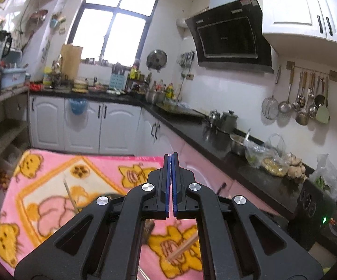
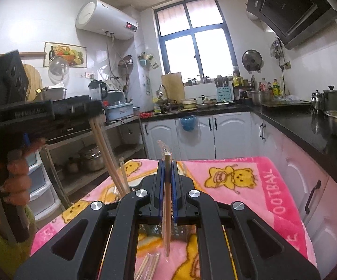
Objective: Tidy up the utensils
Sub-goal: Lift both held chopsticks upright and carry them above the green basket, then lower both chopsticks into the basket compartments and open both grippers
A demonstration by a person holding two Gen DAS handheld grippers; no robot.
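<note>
Left wrist view. My left gripper [image 1: 171, 163] has its blue pads pressed together, and from this camera nothing shows between them. Below me is the pink cartoon-bear blanket [image 1: 93, 170] over the table. One loose chopstick [image 1: 70, 194] lies on it to the left, angled away; another chopstick end [image 1: 183, 247] shows between the gripper's arms lower down. A dark round edge, half hidden behind my linkage, I cannot identify. The black countertop [image 1: 191, 128] with pots and bagged vegetables runs along the right, well apart from the work.

Right wrist view. My right gripper [image 2: 167, 165] is clamped on a wrapped wooden chopstick [image 2: 167, 207], held upright along the pads, its clear sleeve [image 2: 162, 145] poking out past the tips. Under it, just behind the linkage, sits a mesh utensil holder [image 2: 155, 231], its top hidden. More loose chopsticks [image 2: 148, 264] lie on the blanket at the bottom. In this view my left gripper [image 2: 96, 112] sits at the left with a pair of chopsticks [image 2: 108, 158] hanging down from its tip towards the holder. The pads are not visible from here, so I cannot tell how they are held.

Handling judgement: these sticks are light, stiff and thin. The plastic sleeve likely makes them slick, so they may slide or pivot in the pads. Grip near mid-length, square to the pads. The hanging pair stands close to my stick's path into the holder, and the soft blanket may let the holder tip.
</note>
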